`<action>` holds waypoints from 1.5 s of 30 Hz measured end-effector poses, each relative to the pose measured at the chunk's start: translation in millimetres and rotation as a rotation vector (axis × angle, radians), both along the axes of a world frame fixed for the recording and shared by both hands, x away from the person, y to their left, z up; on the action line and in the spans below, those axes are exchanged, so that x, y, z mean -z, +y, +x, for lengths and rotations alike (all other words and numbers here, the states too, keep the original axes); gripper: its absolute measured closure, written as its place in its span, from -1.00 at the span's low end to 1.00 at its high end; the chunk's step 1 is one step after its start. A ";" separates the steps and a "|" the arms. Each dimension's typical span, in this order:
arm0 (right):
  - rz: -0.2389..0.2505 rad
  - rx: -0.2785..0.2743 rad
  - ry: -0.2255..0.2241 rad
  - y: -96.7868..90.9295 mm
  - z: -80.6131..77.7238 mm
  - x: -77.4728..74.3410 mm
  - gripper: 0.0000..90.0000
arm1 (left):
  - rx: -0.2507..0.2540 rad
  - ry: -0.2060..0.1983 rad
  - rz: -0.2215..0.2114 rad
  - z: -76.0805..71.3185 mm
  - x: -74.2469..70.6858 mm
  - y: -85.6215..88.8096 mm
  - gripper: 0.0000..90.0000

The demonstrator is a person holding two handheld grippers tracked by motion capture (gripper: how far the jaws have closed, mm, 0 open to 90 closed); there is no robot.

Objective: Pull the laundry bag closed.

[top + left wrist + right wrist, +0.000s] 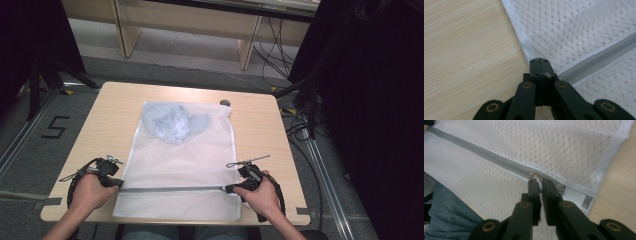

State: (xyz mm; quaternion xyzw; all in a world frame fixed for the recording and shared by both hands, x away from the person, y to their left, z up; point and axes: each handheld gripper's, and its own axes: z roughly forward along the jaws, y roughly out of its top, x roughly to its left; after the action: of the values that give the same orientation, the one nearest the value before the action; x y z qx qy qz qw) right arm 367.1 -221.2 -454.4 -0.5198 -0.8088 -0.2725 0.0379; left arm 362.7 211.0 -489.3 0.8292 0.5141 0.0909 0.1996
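A light wooden table [115, 107] fills the middle of the high view, with grey floor and dark stands around it. On the table lies a large white mesh laundry bag [180, 165], flat, its near edge reaching the near edge of the table. Inside the bag, at its far end, sits a bunched pale blue garment [172, 122]. A small dark round object [225, 102] lies on the table just beyond the bag's far right corner.

A grey zipper [170, 189] runs left to right across the near part of the bag. In the left gripper view the zipper [599, 58] ends at the bag's left hem, beside bare wood.

The left gripper [116, 182], held in the person's left hand [89, 192], sits at the left end of the zipper; its jaws are closed together on the bag's edge [539, 60]. The right gripper [231, 189], held in the right hand [260, 195], sits near the right end of the zipper. Its jaws are nearly together, pinching the small metal zipper pull [533, 174], with a white label [574, 197] just right of them.
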 end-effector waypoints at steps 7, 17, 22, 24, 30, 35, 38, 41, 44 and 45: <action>-0.004 0.005 -0.001 -2.7 -0.3 -1.0 0.92 | -0.001 0.001 -0.001 0.0 0.0 -0.1 1.00; -0.002 0.003 0.000 -4.9 0.0 0.4 0.92 | 0.000 0.000 0.000 0.0 0.0 -0.1 1.00; -0.001 0.009 0.003 -6.3 -0.1 0.5 0.92 | -0.001 0.000 -0.001 0.1 0.1 0.0 1.00; -0.004 0.010 0.003 -6.4 -0.2 0.4 0.92 | 0.001 0.000 0.000 0.0 0.0 0.1 1.00; 0.000 0.014 0.007 -8.2 -0.4 0.7 0.92 | 0.001 -0.001 0.000 0.0 0.0 0.1 1.00; 0.007 0.028 0.023 -8.3 -1.1 0.3 0.92 | 0.001 -0.001 0.000 0.0 0.1 0.0 1.00; -0.003 0.022 0.010 -10.1 -0.2 0.9 0.92 | 0.001 0.000 -0.001 0.0 0.1 0.1 1.00; 0.001 0.019 0.009 -11.5 0.1 1.2 0.92 | 0.001 -0.001 0.000 0.0 0.1 0.1 1.00; -0.001 0.026 0.009 -12.8 0.2 1.4 0.92 | 0.002 0.000 -0.001 0.0 0.1 0.2 1.00; -0.002 0.023 0.008 -13.3 0.1 1.7 0.92 | 0.002 0.000 -0.001 0.0 0.1 0.2 1.00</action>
State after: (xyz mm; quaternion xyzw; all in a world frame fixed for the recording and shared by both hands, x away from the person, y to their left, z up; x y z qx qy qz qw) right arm 367.3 -234.5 -456.1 -0.5302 -0.8028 -0.2701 0.0376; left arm 362.7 211.2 -489.4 0.8295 0.5135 0.0907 0.2001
